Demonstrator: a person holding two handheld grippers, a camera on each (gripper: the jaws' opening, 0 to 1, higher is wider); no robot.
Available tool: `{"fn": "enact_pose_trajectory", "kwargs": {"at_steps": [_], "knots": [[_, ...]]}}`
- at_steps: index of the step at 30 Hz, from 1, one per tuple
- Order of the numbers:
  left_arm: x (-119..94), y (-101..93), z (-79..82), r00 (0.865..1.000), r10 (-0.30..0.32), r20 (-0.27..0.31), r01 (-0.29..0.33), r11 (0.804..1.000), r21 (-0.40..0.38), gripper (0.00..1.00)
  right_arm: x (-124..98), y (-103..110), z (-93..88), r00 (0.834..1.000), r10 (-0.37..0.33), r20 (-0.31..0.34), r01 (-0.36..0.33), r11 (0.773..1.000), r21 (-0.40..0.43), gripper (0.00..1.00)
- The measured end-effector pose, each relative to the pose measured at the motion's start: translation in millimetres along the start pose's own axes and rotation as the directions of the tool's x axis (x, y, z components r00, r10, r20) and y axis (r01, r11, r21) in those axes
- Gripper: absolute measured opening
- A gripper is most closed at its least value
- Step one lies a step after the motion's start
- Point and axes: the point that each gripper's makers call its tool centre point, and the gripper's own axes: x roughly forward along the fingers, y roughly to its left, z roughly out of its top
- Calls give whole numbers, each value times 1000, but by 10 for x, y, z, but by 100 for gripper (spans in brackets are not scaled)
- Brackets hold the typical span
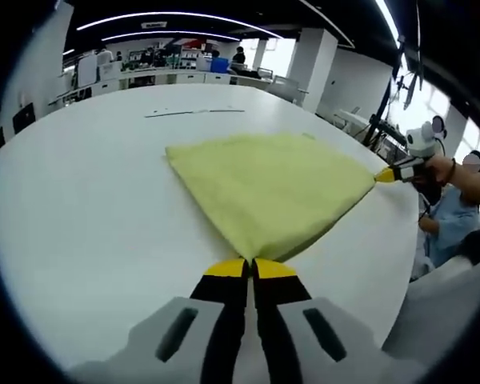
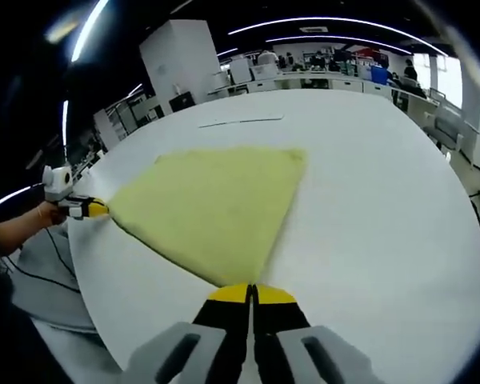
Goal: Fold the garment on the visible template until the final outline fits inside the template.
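We cannot see the corner of the yellow cloth (image 1: 268, 192) pinched inside the left gripper (image 1: 250, 268); the closed yellow tips cover it. The same applies to the right gripper (image 2: 250, 294) in its own view. The cloth hides any template beneath it. A thin dark line (image 1: 194, 113) on the white table (image 1: 80, 216) is too small to identify. Background desks and people are blurred.

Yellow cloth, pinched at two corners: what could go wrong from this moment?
1. The left tool and the right tool each hold only a corner tip of the yellow cloth, so a pull could slip one free.
2. The corner nearest the table edge might drag over it.
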Motion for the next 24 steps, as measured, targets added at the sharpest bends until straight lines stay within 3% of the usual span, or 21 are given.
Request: {"fn": "enact_pose_trajectory", "kwargs": {"at_steps": [5, 14, 17, 24], "knots": [[-47, -2, -28, 1000, -1, 13, 1, 999, -32, 0, -8, 17, -41, 1000, 1, 1, -1, 1000, 4, 0], [-96, -11, -35, 1000, 2, 14, -1, 1000, -24, 0, -42, 71, -74, 1000, -2, -12, 2, 1000, -8, 0], [-101, -14, -49, 1000, 3, 10, -2, 1000, -27, 0, -24, 55, -74, 1000, -16, 2, 16, 999, 44, 0], [-124, -4, -44, 999, 17, 36, -14, 998, -67, 1, -1, 52, -95, 999, -37, 9, 36, 999, 38, 0]]}}
